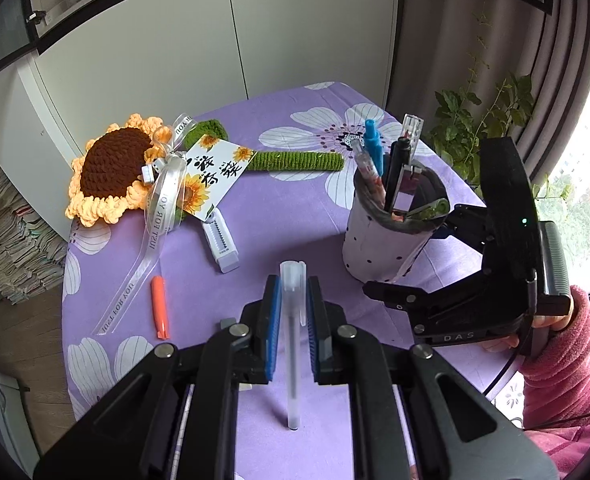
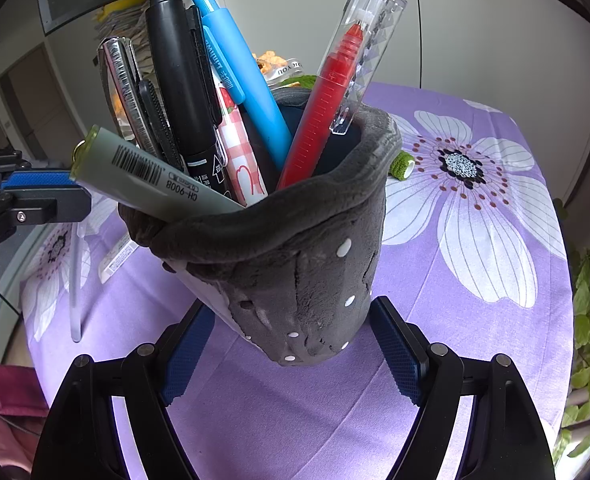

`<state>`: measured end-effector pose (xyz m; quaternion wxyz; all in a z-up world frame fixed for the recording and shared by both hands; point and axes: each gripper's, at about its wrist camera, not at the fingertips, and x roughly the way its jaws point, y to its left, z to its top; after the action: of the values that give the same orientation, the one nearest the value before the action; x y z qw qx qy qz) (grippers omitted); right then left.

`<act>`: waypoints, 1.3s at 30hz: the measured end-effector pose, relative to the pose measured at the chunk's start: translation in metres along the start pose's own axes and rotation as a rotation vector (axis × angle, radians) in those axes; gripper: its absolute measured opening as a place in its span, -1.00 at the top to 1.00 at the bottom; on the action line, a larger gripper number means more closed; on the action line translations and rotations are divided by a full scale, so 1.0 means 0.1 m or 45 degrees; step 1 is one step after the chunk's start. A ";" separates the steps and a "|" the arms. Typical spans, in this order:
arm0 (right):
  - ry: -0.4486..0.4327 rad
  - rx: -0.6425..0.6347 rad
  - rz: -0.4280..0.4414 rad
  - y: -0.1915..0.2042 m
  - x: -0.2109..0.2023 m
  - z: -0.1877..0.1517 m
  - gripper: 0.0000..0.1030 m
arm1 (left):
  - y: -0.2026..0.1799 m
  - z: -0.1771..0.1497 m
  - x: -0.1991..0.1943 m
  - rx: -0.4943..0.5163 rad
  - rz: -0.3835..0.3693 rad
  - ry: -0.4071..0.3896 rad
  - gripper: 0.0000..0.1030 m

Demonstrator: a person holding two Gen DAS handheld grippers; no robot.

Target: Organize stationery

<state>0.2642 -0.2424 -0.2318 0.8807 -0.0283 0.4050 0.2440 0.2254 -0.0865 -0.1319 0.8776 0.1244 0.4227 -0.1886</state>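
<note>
My left gripper (image 1: 293, 300) is shut on a clear pen (image 1: 292, 340) and holds it above the purple cloth; the pen also shows at the left of the right wrist view (image 2: 76, 280). A grey dotted fabric pen holder (image 1: 391, 232) stands at the right, filled with several pens, among them a blue pen (image 1: 374, 148) and a black marker (image 1: 397, 168). My right gripper (image 2: 295, 356) is open, its pads on either side of the holder's base (image 2: 307, 300), which leans. A red pen (image 2: 327, 104) stands in the holder.
On the floral tablecloth (image 1: 295, 128) lie an orange cap (image 1: 160, 306), a white correction tape (image 1: 221, 242), a crocheted sunflower (image 1: 115, 168) with ribbon and card. A plant (image 1: 479, 128) stands beyond the table's right edge. White cabinets stand behind.
</note>
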 end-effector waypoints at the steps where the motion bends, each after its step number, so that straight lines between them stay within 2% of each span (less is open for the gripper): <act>1: 0.000 0.000 0.000 -0.01 0.00 0.00 -0.57 | 0.00 0.03 -0.05 0.001 -0.006 -0.019 0.79; 6: 0.000 0.000 0.000 0.00 0.00 0.00 -0.57 | -0.02 0.24 -0.40 0.023 -0.022 -0.143 0.80; 9: 0.000 0.000 0.000 0.00 0.00 0.00 -0.57 | -0.07 0.39 -0.60 0.067 0.010 -0.232 0.80; 16: 0.000 0.001 0.000 0.00 0.00 0.00 -0.57 | -0.27 0.69 -1.09 0.171 0.004 -0.453 0.80; 20: 0.000 0.001 0.000 0.02 0.00 -0.01 -0.57 | -0.38 0.77 -1.21 0.217 0.002 -0.518 0.79; 22: -0.001 0.003 0.001 0.04 0.00 -0.01 -0.57 | -0.38 0.76 -1.13 0.210 -0.011 -0.483 0.76; 24: -0.002 0.005 0.002 0.04 0.00 -0.02 -0.57 | -0.35 0.70 -0.94 0.196 -0.014 -0.405 0.73; 29: -0.002 0.006 0.004 0.03 -0.01 -0.03 -0.57 | -0.19 0.42 -0.24 0.098 -0.022 -0.106 0.73; 33: -0.002 0.006 0.004 0.02 -0.01 -0.03 -0.57 | -0.13 0.09 0.26 0.019 -0.102 0.127 0.74; 38: -0.002 0.007 0.005 0.00 0.00 -0.01 -0.57 | -0.22 -0.16 0.53 -0.007 -0.172 0.249 0.74; 39: -0.002 0.007 0.006 0.01 0.00 -0.01 -0.57 | -0.23 -0.19 0.56 -0.010 -0.178 0.264 0.69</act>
<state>0.2634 -0.2420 -0.2327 0.8805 -0.0248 0.4052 0.2448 0.2344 -0.1130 -0.1894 0.8144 0.1102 0.5197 -0.2337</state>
